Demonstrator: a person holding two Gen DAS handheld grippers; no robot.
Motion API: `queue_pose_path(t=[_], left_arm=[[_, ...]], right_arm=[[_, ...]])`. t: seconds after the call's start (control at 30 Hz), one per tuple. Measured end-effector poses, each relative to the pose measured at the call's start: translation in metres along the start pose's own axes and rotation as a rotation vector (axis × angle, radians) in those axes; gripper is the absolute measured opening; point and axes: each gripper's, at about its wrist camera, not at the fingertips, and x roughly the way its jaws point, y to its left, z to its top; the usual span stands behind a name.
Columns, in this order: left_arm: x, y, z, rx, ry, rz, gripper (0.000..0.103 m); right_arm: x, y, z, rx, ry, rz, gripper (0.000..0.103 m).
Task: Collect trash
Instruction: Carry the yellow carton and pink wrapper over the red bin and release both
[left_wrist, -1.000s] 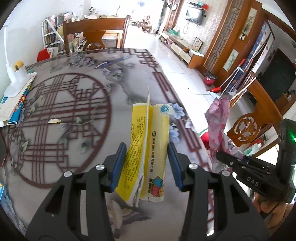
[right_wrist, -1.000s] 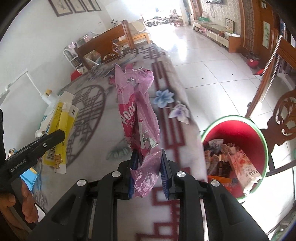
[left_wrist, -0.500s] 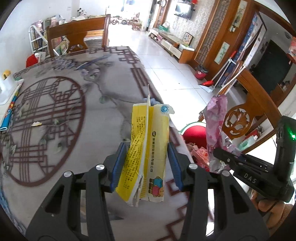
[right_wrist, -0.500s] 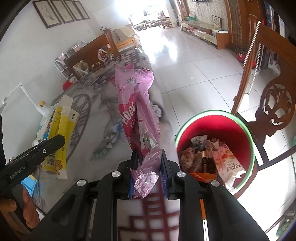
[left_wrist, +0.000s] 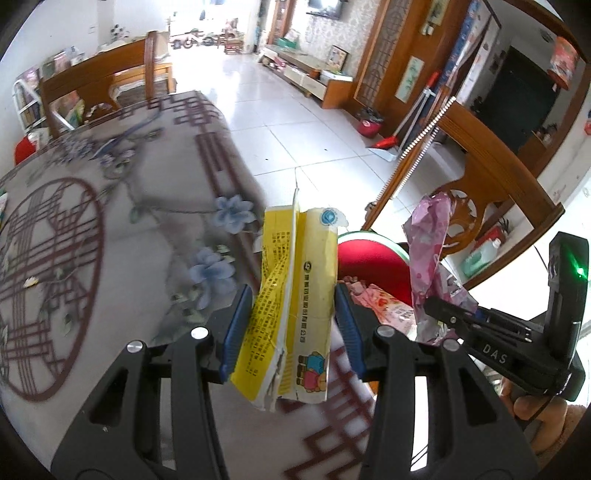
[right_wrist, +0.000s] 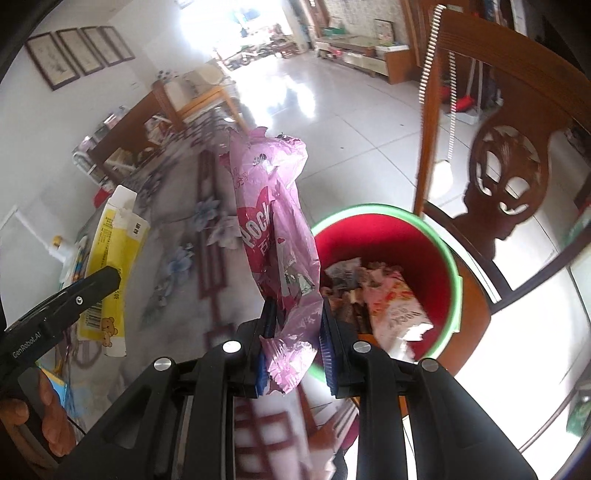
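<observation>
Beside the bin (right_wrist: 384, 258), off the table (left_wrist: 110, 258) edge, both loads hang ready to drop: right gripper (right_wrist: 295, 347) fingers pinch the pink wrapper (right_wrist: 275, 236) near the rim, left gripper (left_wrist: 291, 332) fingers clamp the yellow carton (left_wrist: 295, 295), carried upright for release.

Yellow carton (left_wrist: 295, 295), pink wrapper (right_wrist: 277, 236), seemingly green-rimmed red bin (right_wrist: 417, 243)

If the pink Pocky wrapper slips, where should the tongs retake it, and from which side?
Retake the pink Pocky wrapper at its crumpled lower end, where the right tongs pinch it now, coming from below along its length. It stands upright, a thin limp film; its flat faces meet the pads, and the bunched bottom offers the most material. The open top would likely fold away.
</observation>
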Motion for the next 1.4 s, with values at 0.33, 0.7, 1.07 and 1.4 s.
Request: queue_pose_path(t=[0.33,0.7,1.07,1.4], left_arm=[[0.038,-0.040,0.022,0.071,0.035,-0.059,0.044],[0.067,-0.067,0.036,0.091,0.093,-0.124,0.044],[0.084,-0.069,0.035,0.092,0.144,-0.142,0.045],[0.085,-0.066,0.037,0.075,0.128,-0.142,0.075]], right_arm=[[0.000,-0.041,0.007,0.076,0.007,-0.055,0.022],[0.007,-0.059,0.016,0.109,0.019,-0.084,0.022],[0.012,-0.064,0.019,0.133,0.025,-0.107,0.024],[0.013,-0.067,0.020,0.156,0.015,-0.131,0.051]])
